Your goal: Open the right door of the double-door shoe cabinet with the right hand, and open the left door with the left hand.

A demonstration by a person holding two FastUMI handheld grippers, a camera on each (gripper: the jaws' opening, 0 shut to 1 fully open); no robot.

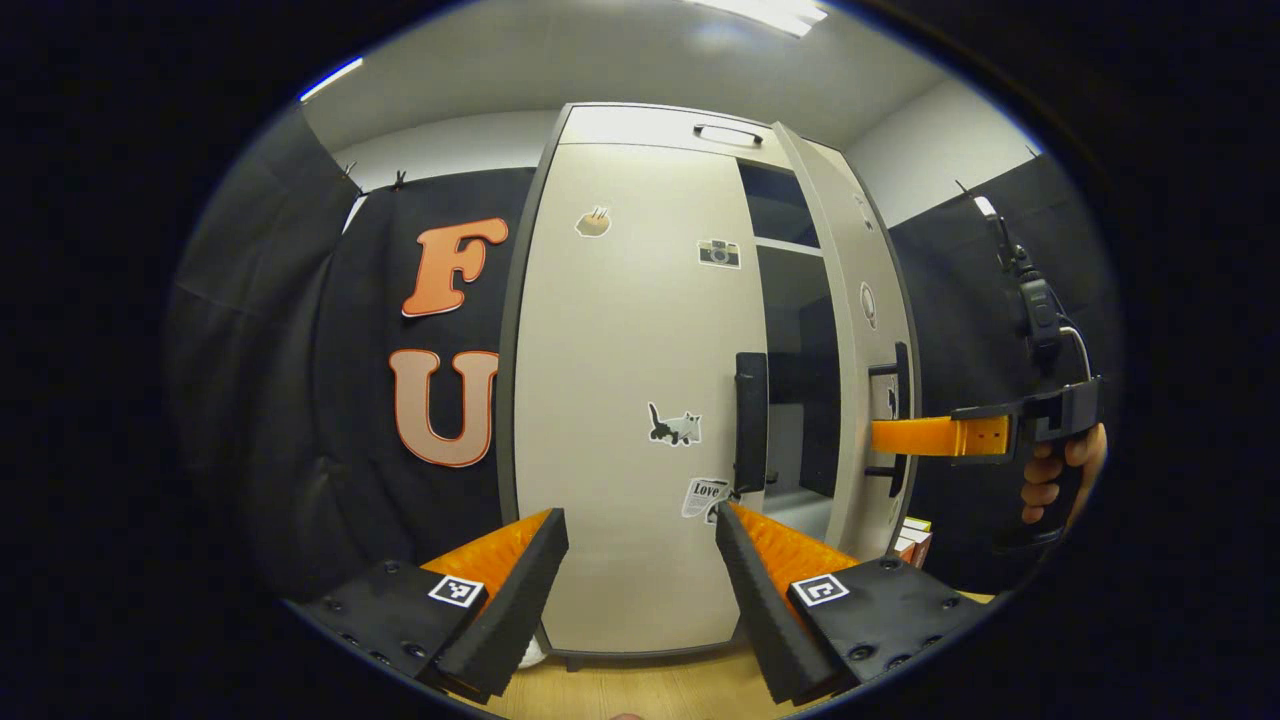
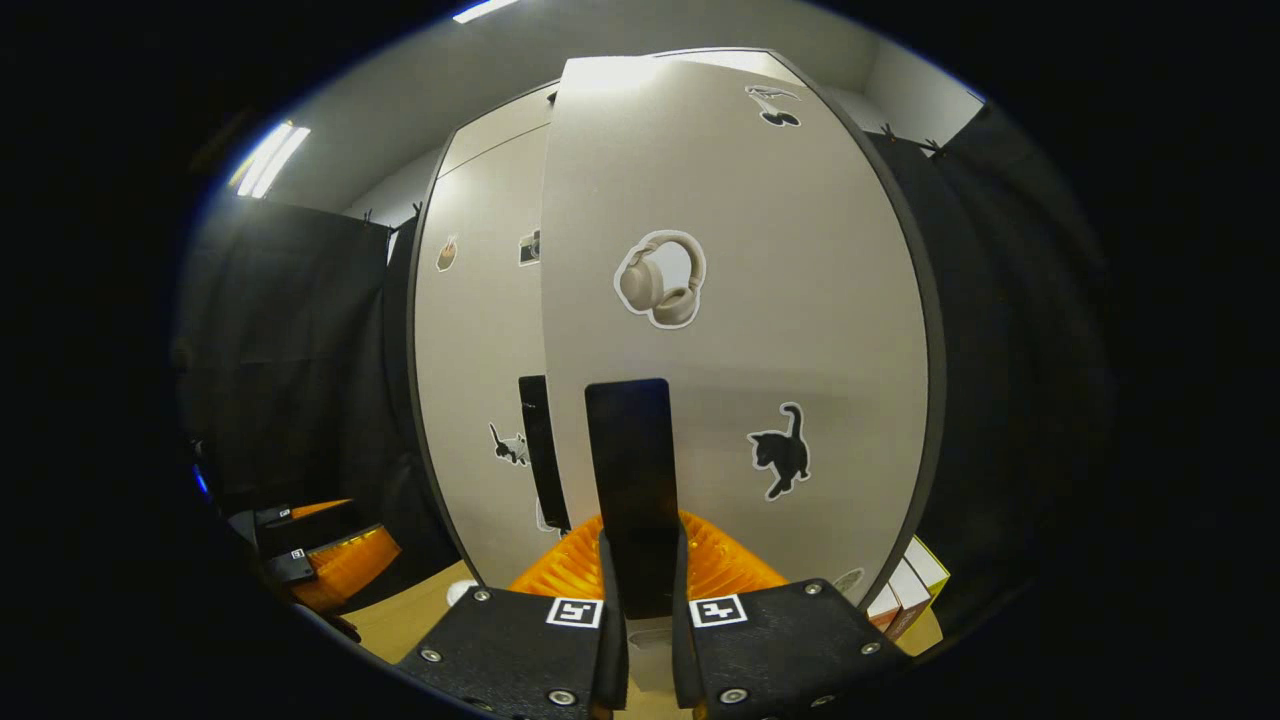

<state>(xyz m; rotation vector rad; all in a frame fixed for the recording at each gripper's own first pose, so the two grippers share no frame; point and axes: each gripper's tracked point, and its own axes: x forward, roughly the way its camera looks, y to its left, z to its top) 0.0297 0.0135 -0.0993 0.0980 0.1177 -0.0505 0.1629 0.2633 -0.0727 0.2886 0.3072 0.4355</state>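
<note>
The pale shoe cabinet [image 1: 640, 125] stands straight ahead. Its left door [image 1: 630, 350] is closed, with a black vertical handle [image 1: 751, 420] at its right edge. My left gripper [image 1: 640, 545] is open, low before that door, and its right finger tip sits just below the handle. The right door [image 2: 760, 280] is swung partly outward. My right gripper [image 2: 640, 585] is shut on that door's black handle [image 2: 630, 460]. In the left gripper view, the right gripper [image 1: 915, 437] reaches in from the right, held by a hand [image 1: 1060, 480]. The left gripper [image 2: 320, 560] appears low at the left of the right gripper view.
Through the gap the dark cabinet interior with a shelf [image 1: 790, 245] is visible. Small boxes [image 2: 910, 585] sit by the cabinet's right foot. The cabinet rests on a wooden surface [image 1: 640, 690]. Black cloth walls close in on both sides.
</note>
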